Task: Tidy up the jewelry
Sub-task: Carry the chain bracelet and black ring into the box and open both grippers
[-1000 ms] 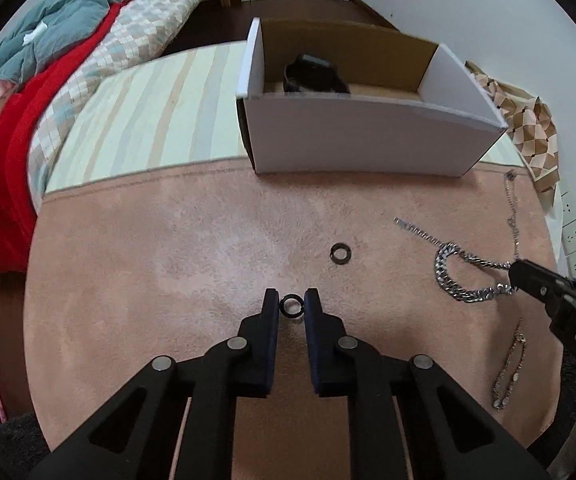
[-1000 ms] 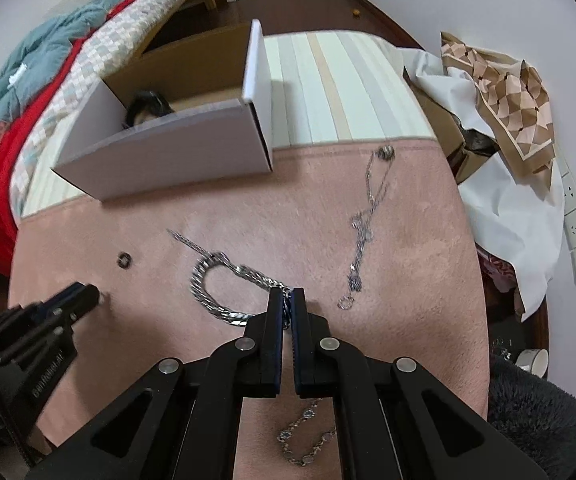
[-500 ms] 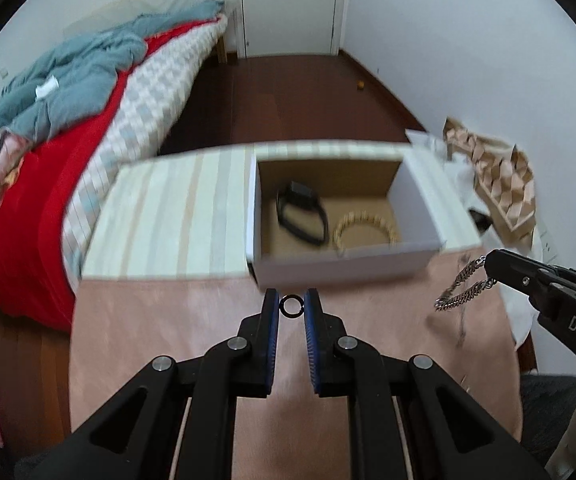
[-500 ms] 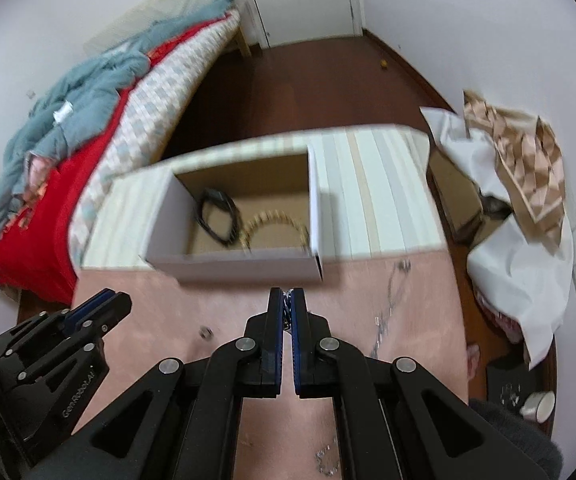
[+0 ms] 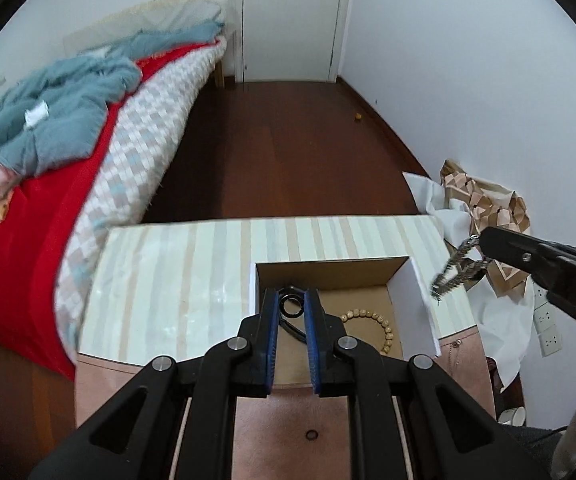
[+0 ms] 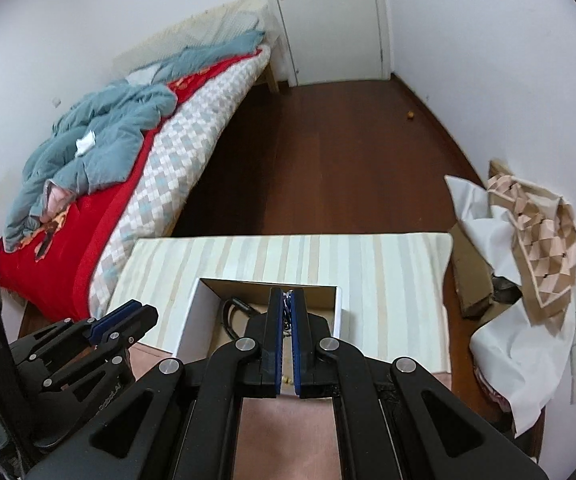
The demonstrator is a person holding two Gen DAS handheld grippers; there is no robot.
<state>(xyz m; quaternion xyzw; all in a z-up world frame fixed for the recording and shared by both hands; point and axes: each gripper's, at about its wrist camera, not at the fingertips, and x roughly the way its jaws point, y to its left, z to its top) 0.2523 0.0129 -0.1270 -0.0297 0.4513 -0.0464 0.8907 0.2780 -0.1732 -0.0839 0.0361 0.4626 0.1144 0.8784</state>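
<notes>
Jewelry rides up with me: the black ring (image 5: 291, 306) clamped between my left fingers (image 5: 290, 307) and the silver chain (image 5: 456, 273) between my right fingers (image 6: 287, 305) have risen from the counter (image 5: 288, 420), now over the open box (image 5: 419, 304).

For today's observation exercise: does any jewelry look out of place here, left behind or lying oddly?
Yes. One small dark ring lies alone on the pink mat, outside the cardboard box that holds a beaded bracelet. The left gripper holds a black ring and the right gripper a silver chain.
</notes>
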